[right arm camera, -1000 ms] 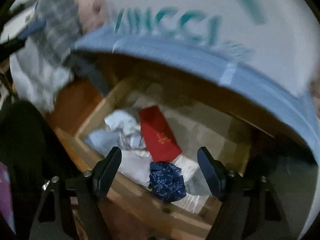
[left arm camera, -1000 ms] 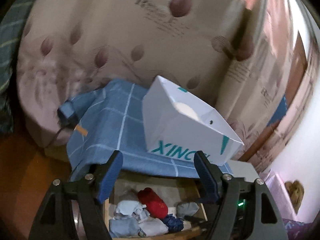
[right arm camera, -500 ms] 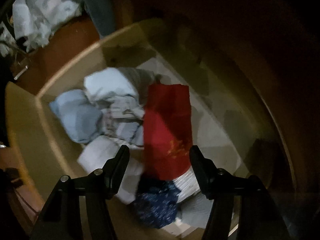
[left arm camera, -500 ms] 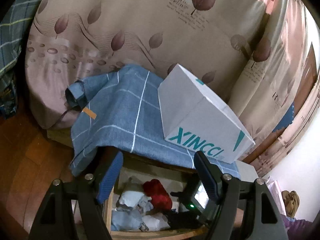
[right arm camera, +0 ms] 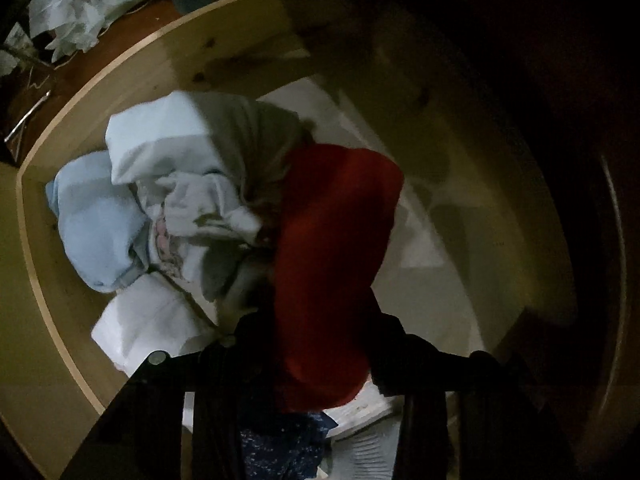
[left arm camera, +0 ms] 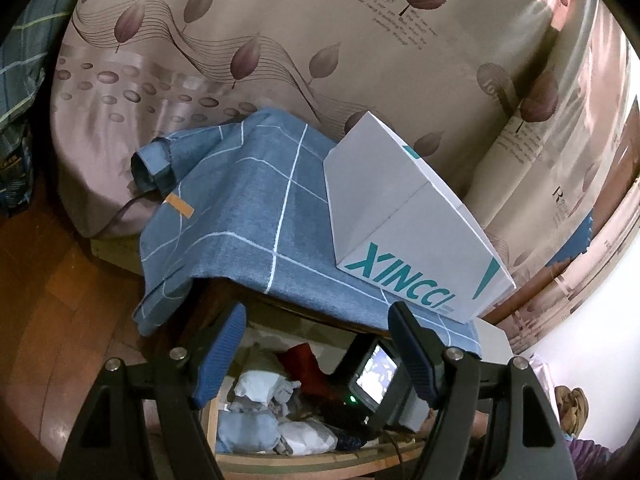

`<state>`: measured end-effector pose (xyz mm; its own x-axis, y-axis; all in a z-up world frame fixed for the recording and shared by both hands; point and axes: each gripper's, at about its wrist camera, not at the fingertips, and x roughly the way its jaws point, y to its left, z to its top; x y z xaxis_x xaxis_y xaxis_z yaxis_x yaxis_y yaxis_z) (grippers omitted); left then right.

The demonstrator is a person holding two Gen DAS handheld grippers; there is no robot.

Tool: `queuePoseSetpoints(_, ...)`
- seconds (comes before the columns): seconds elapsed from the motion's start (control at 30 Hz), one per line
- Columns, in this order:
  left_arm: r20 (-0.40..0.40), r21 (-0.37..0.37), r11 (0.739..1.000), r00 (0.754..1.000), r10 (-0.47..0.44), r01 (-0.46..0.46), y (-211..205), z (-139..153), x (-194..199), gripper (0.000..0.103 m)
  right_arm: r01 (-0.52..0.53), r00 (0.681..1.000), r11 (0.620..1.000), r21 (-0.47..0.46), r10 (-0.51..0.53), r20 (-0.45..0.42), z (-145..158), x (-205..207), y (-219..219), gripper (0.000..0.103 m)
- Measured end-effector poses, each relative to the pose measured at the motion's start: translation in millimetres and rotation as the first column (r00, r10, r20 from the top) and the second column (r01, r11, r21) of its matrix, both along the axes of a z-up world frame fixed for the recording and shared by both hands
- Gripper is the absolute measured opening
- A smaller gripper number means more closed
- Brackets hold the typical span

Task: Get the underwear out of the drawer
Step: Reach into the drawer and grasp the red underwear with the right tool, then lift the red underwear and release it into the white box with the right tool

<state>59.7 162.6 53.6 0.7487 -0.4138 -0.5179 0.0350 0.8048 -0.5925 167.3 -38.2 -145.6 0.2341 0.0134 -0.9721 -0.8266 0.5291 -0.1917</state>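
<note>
The wooden drawer [right arm camera: 100,92] stands pulled out and holds several folded garments. My right gripper [right arm camera: 316,320] points down into it. Its dark jaws are closing on the red underwear [right arm camera: 336,232], and the red cloth bulges between them, pinched at both sides. Beside the red piece lie a white bundle [right arm camera: 160,140], a light blue one [right arm camera: 92,224] and a navy dotted one [right arm camera: 280,452]. My left gripper [left arm camera: 316,310] hovers open above the drawer's front [left arm camera: 320,460] with nothing between its blue pads. From there I see the right gripper's body [left arm camera: 376,380] down in the drawer, over the red underwear [left arm camera: 300,356].
A blue checked cloth [left arm camera: 248,208] covers the cabinet top above the drawer, with a white XINCCI box [left arm camera: 408,216] on it. A leaf-patterned sheet [left arm camera: 280,40] hangs behind. Wooden floor [left arm camera: 60,280] lies to the left, and crumpled white cloth [right arm camera: 80,4] on it beyond the drawer.
My right gripper has dropped into the drawer and its jaws have narrowed onto the red underwear. The left gripper sank a little and stayed open.
</note>
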Motion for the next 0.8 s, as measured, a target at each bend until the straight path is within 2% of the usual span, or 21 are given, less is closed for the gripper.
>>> queuePoseSetpoints(0.13,-0.015,-0.004,1.000,1.000,-0.001,0.001,-1,-2,2,0.076,-0.012,1.000,1.000,0.024,0.011,0.019,15,-16,-4,0.029)
queuePoseSetpoints(0.33,-0.014,0.008,1.000,1.000,-0.003,0.003,-2,-1,1,0.076,0.062,0.997,0.991,0.117,-0.065,0.028,57,-31,-28,0.029)
queuePoseSetpoints(0.63,-0.034,0.036,0.999,0.999,-0.015,0.016,-9,-4,3,0.076,0.237,0.969,0.925,0.296,-0.245,-0.008,105,-51,-72,0.029)
queuePoseSetpoints(0.8,-0.036,0.092,0.995,0.998,-0.046,0.049,-20,-3,2,0.076,0.268,0.958,0.884,0.383,-0.287,-0.008,141,-71,-84,0.029)
